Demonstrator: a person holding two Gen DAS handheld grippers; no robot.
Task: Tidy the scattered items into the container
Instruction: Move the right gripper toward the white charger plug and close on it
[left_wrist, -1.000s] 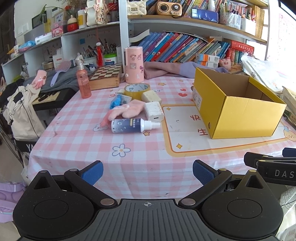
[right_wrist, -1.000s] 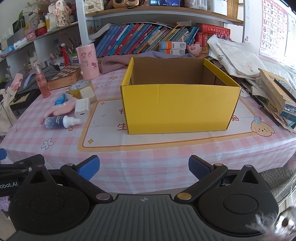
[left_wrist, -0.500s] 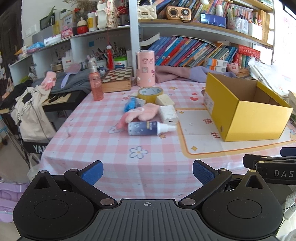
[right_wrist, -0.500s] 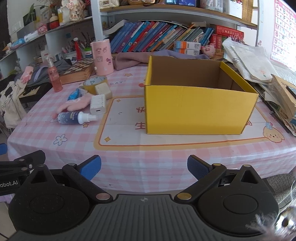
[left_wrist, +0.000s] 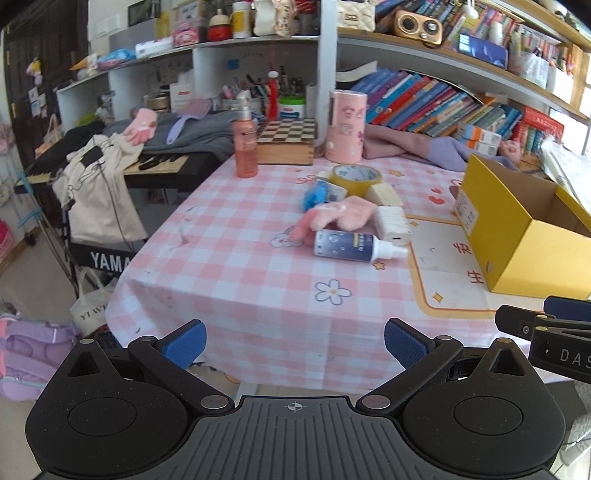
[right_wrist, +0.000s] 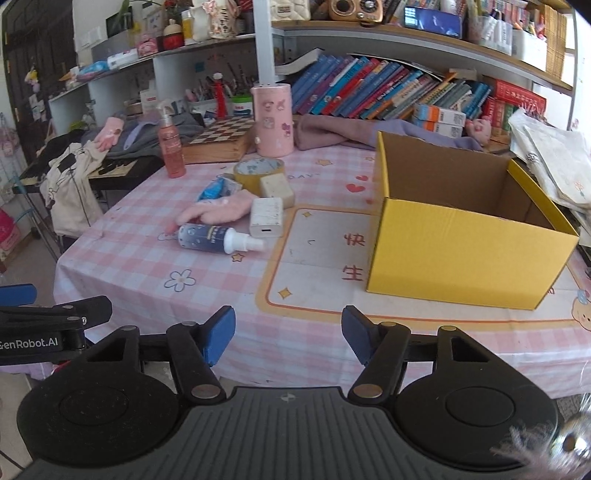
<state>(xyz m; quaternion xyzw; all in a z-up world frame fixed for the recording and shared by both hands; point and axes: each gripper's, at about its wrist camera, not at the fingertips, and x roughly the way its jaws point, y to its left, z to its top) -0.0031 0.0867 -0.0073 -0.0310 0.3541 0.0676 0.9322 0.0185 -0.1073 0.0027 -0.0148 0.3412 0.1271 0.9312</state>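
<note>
Left gripper (left_wrist: 294, 341) spread wide, blue pads (left_wrist: 184, 341) apart, nothing between them; held off the near edge of the pink-and-white checked tablecloth (left_wrist: 236, 258). Right gripper (right_wrist: 288, 334) also spread, a bit narrower, nothing in it, likewise short of the table edge.

Scattered items sit ahead of the left gripper and slightly to its right, well apart from it; from the right gripper they are ahead and to the left. Dark blue spray bottle with white nozzle (left_wrist: 354, 245) lies on its side, nearest of the cluster. Pink fuzzy glove (left_wrist: 334, 218) just behind it, touching the bottle. White rectangular charger block (left_wrist: 393, 223) beside the glove, right of it. Cream soap-like block (left_wrist: 386, 194) further back, against the yellow tape roll (left_wrist: 355, 178). Blue crinkly packet (left_wrist: 317, 194) left of the tape.

Open yellow cardboard box (right_wrist: 458, 236) stands ahead and to the right of the right gripper, on the cream printed mat (right_wrist: 317, 266); inside shows bare brown card. From the left gripper it is far right.

Further back: orange-pink pump bottle (left_wrist: 245, 142), wooden chessboard box (left_wrist: 288, 142), pink sticker-covered cylinder (left_wrist: 346, 127), all upright or flat at the table's far side.
</note>
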